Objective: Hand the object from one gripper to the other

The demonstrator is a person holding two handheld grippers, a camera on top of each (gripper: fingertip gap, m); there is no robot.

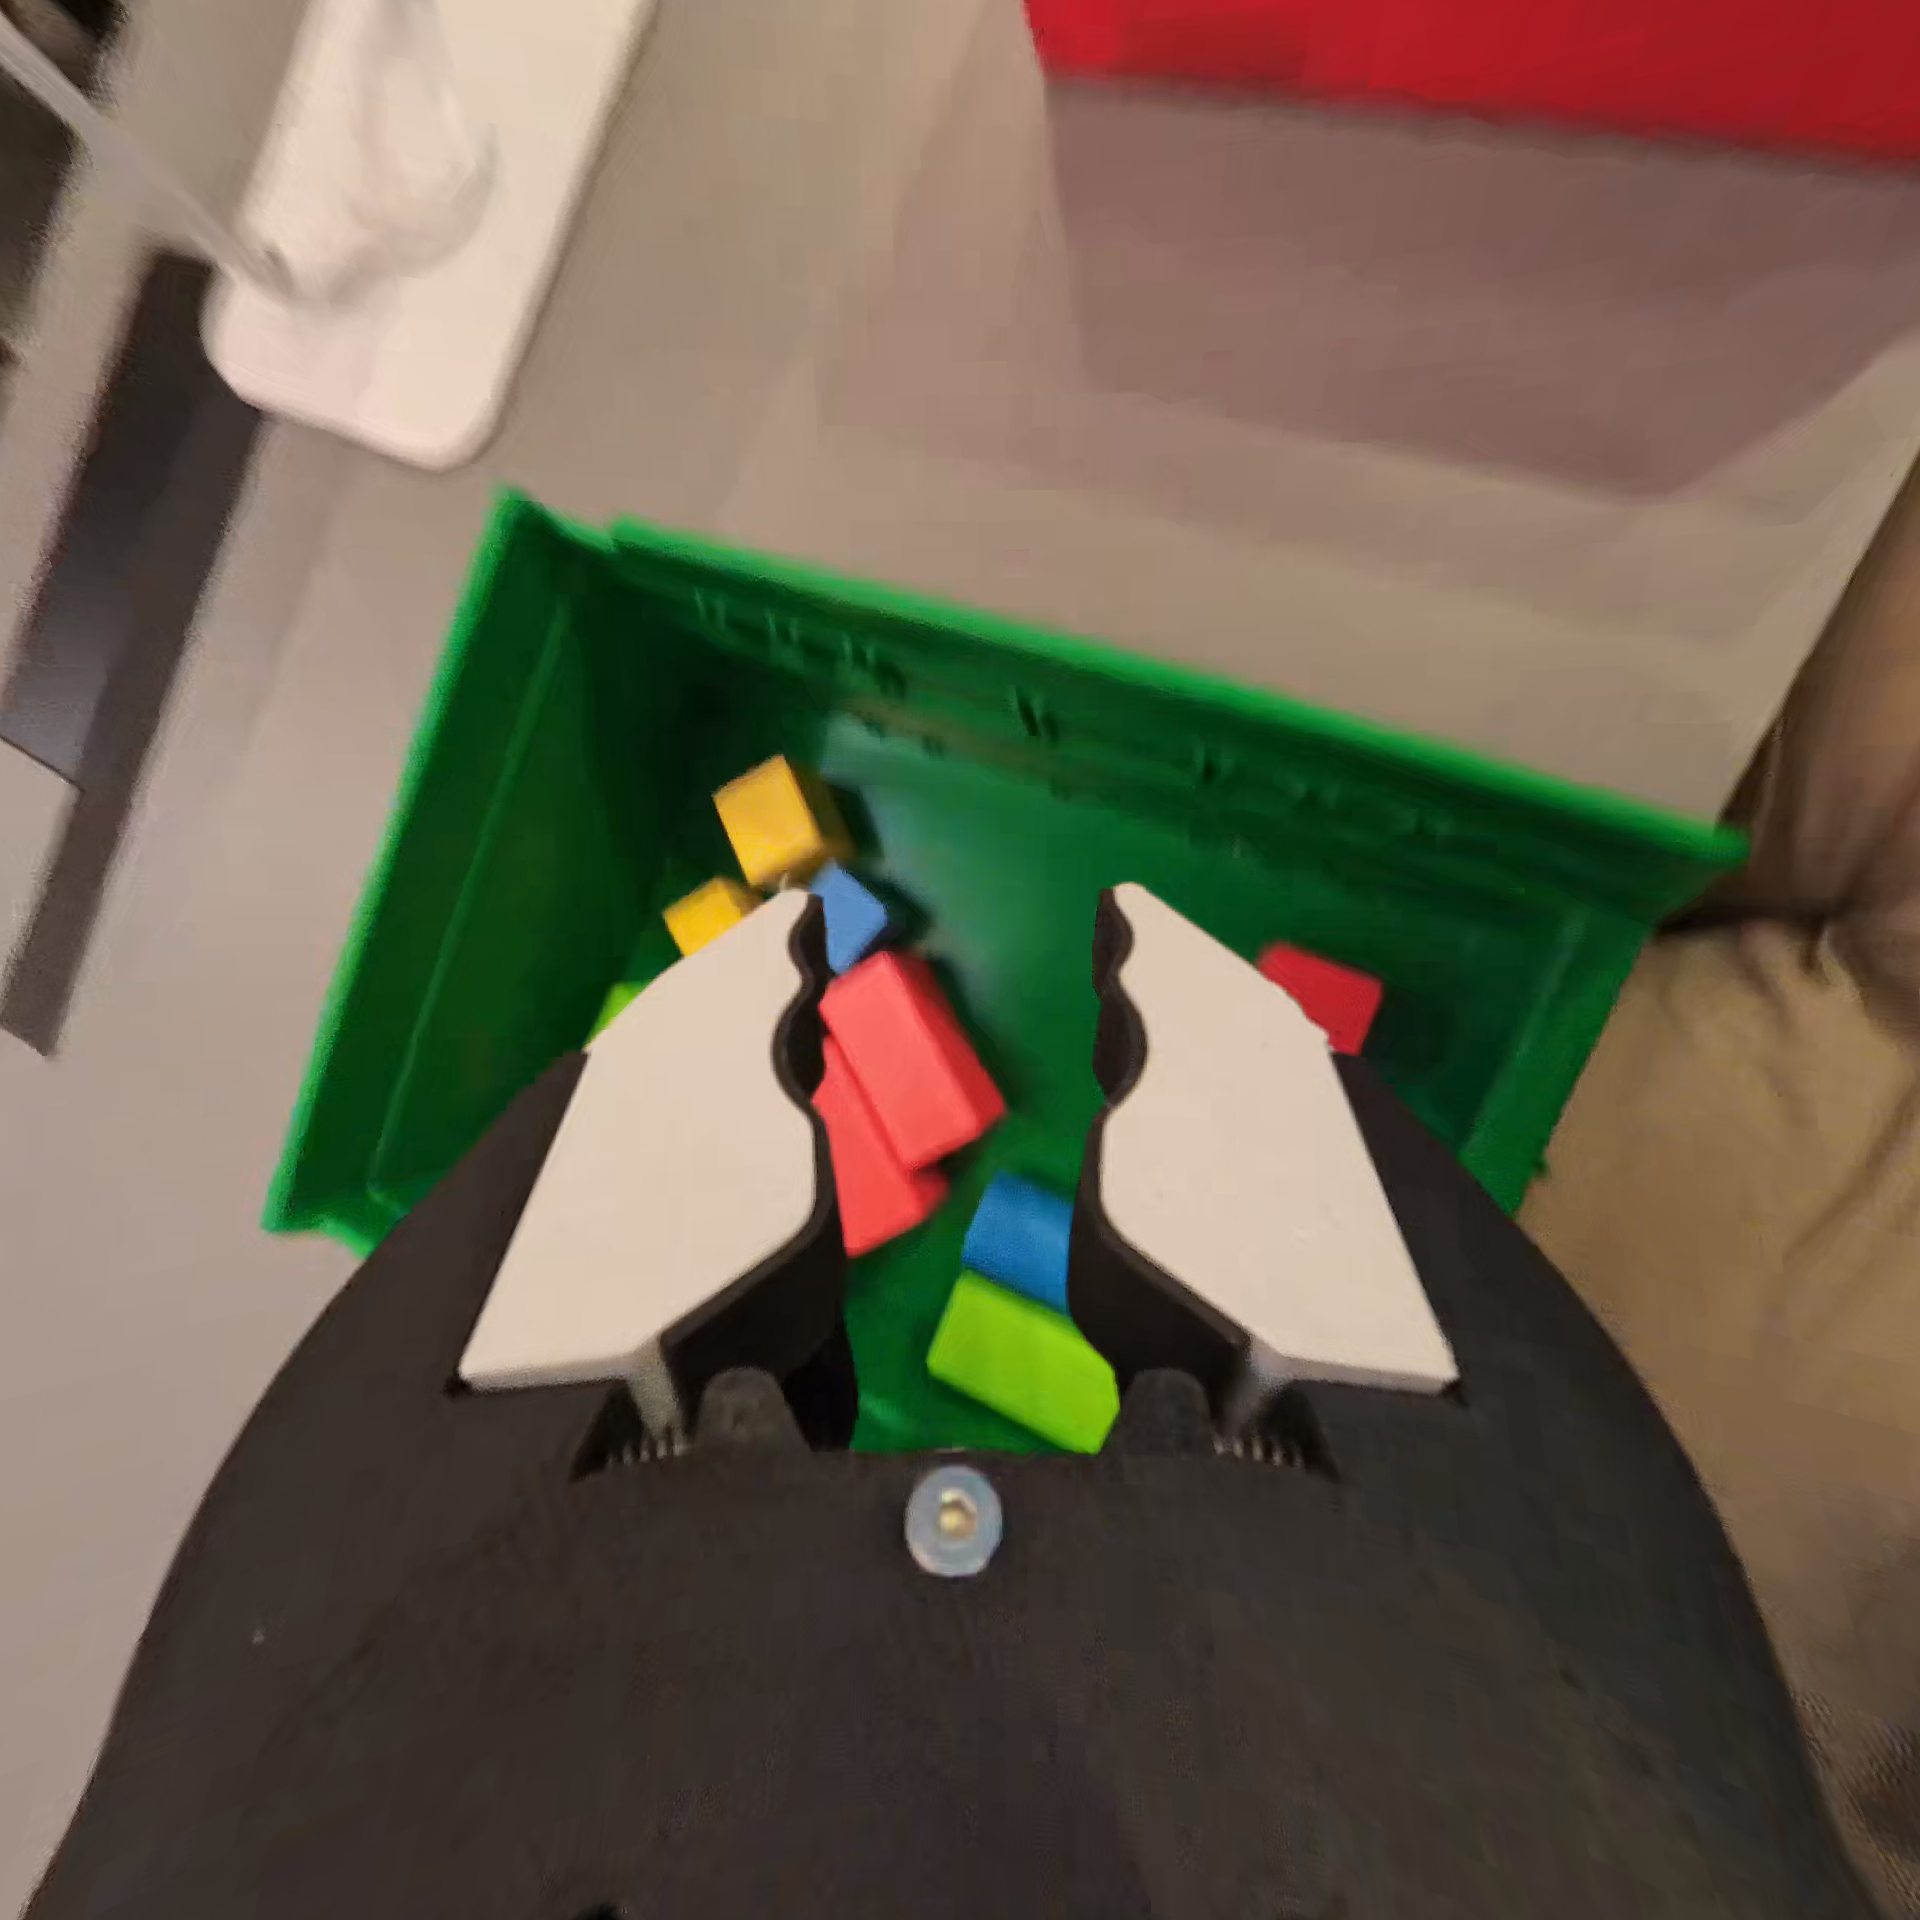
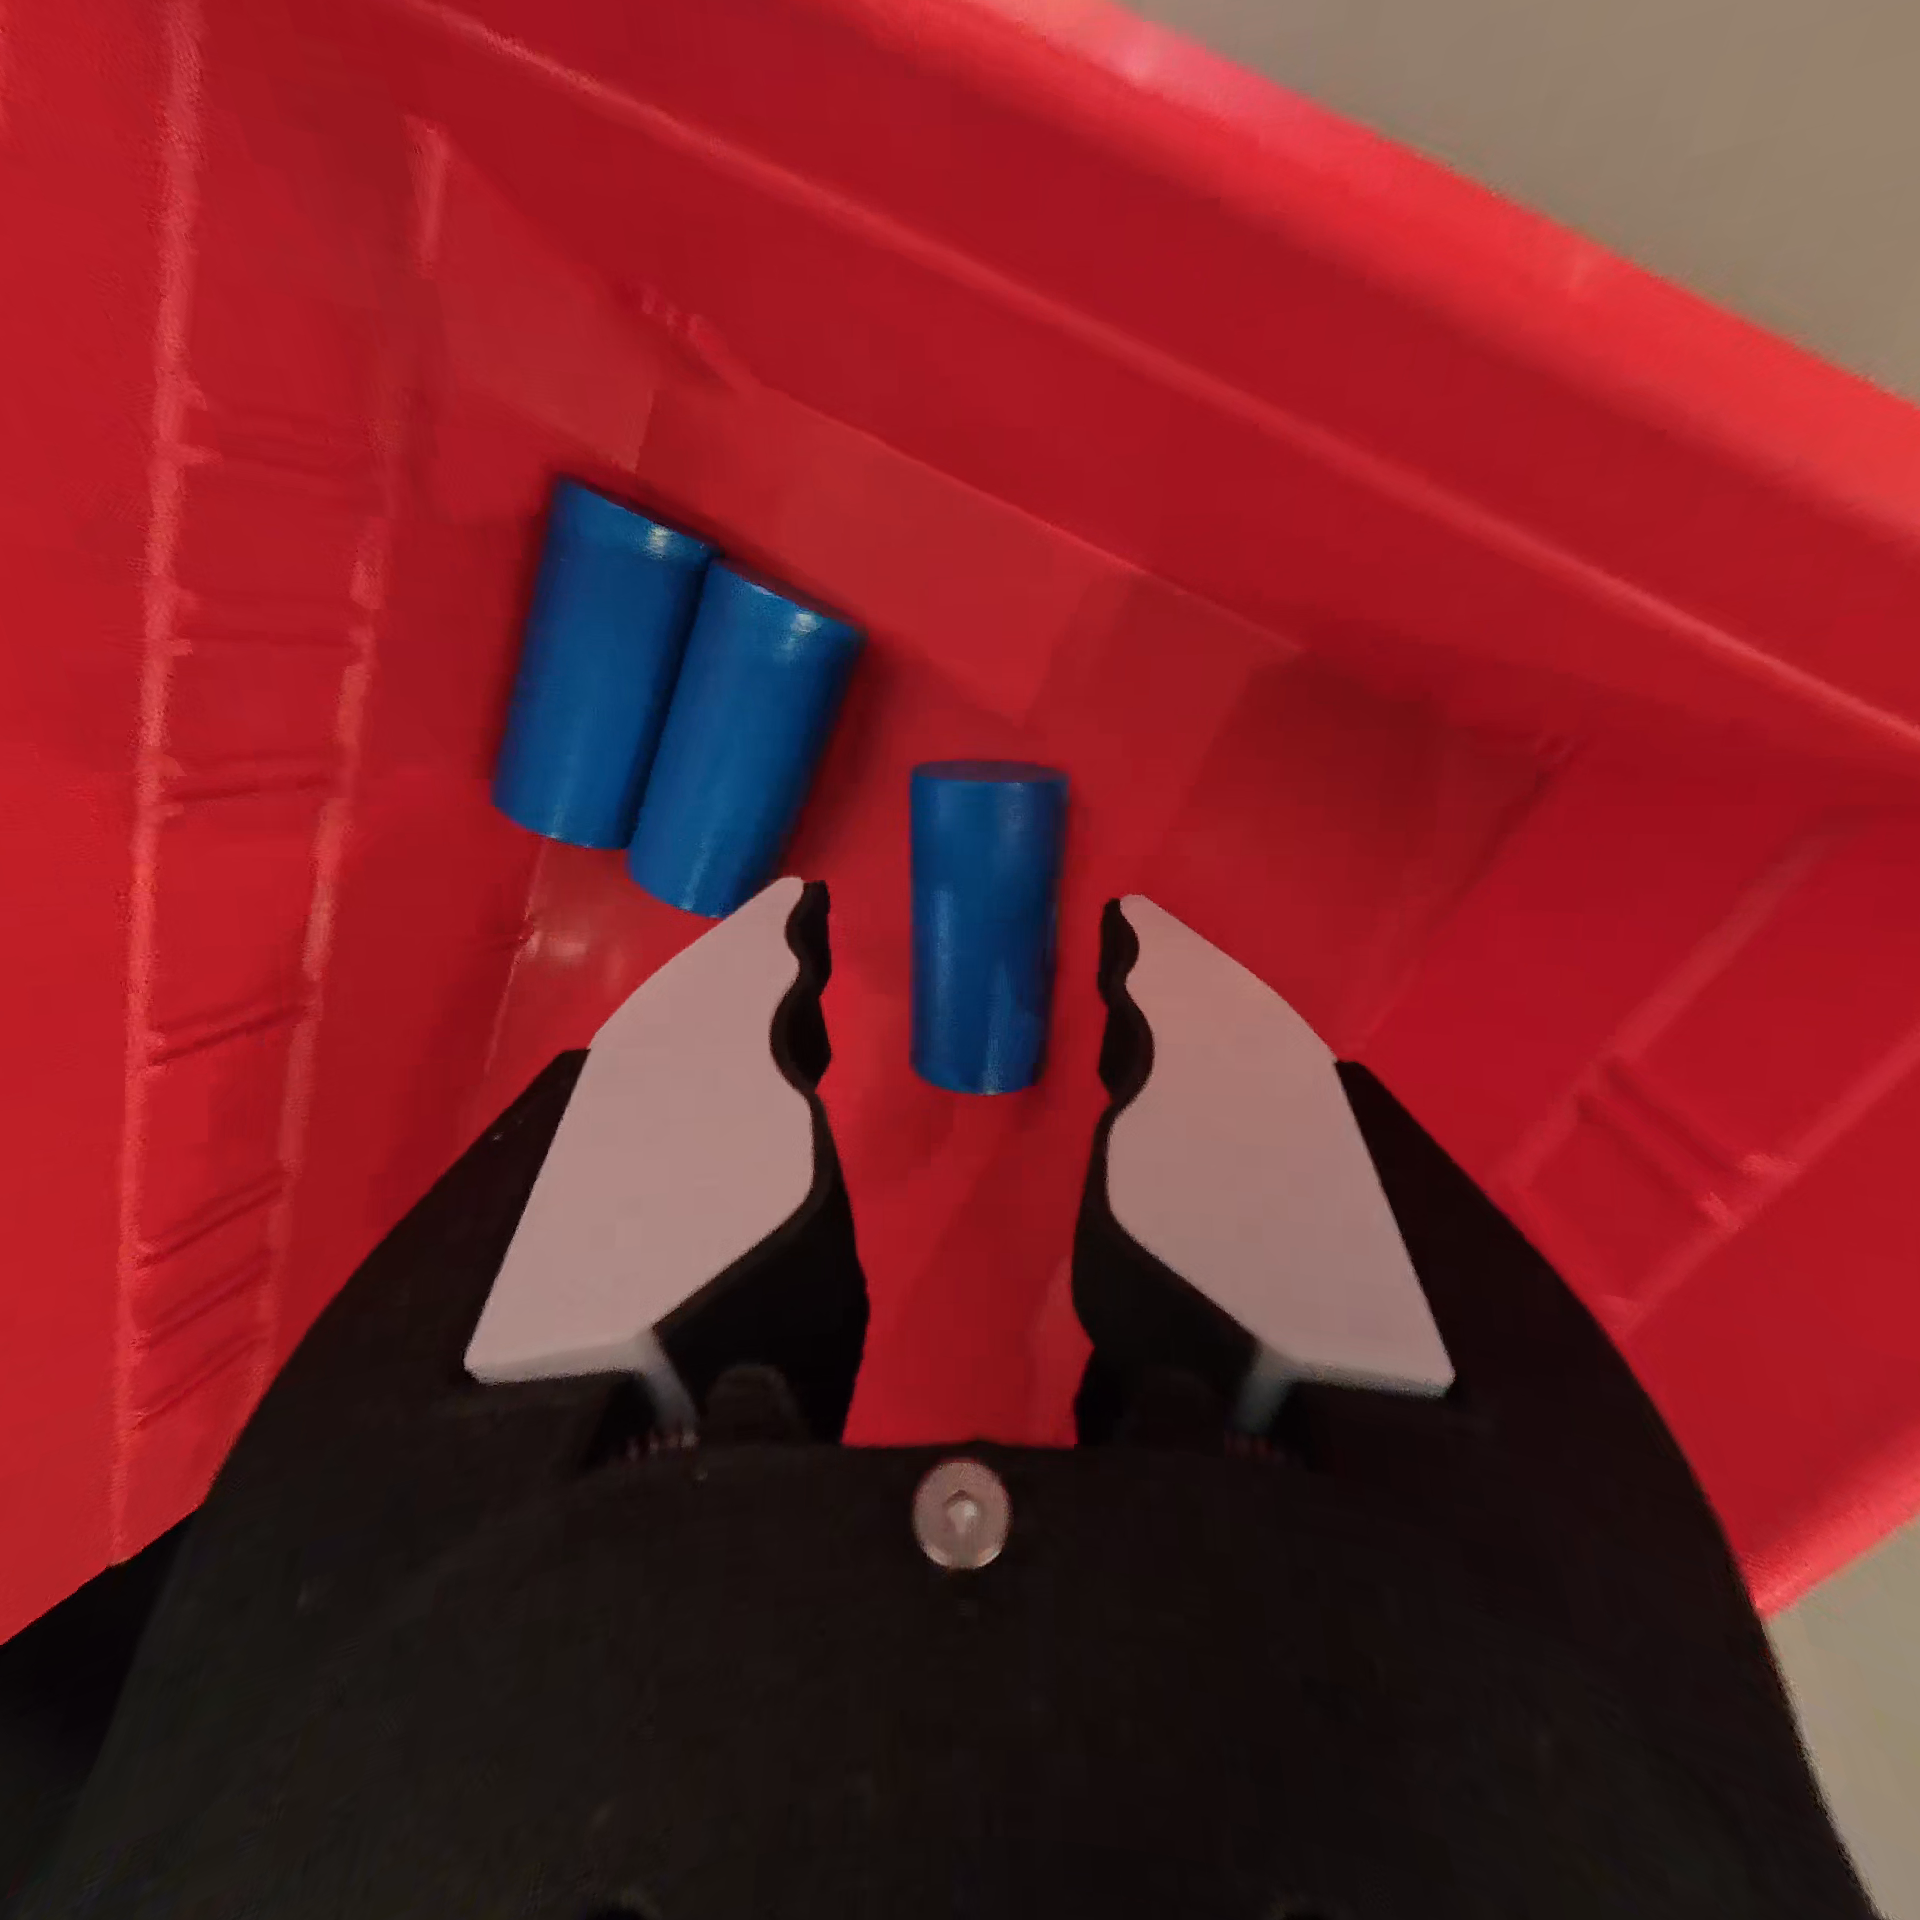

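Left gripper (image 1: 954,914) hangs over the green bin (image 1: 499,883), jaws apart and holding nothing; the view is blurred, but coloured blocks show on the bin floor: two yellow cubes (image 1: 774,816) at the far left, a blue block (image 1: 852,914) just beside them, two long red blocks (image 1: 904,1055) overlapping between the jaws, another blue block (image 1: 1023,1236) and a lime green block (image 1: 1013,1361) nearer in, and one red block (image 1: 1325,992) alone on the right; the bin sits on a grey surface (image 1: 1039,468), with a white object (image 1: 416,208) at the far left and a tan cushion (image 1: 1714,1247) to the right; over to the right gripper (image 2: 964,906), inside the red bin (image 2: 1455,520), jaws also apart and empty; a single blue cylinder (image 2: 982,925) lies on the bin floor right between the open tips, touching neither; two more blue cylinders (image 2: 665,686) lie side by side, touching each other, further off to the left near the bin's left wall.
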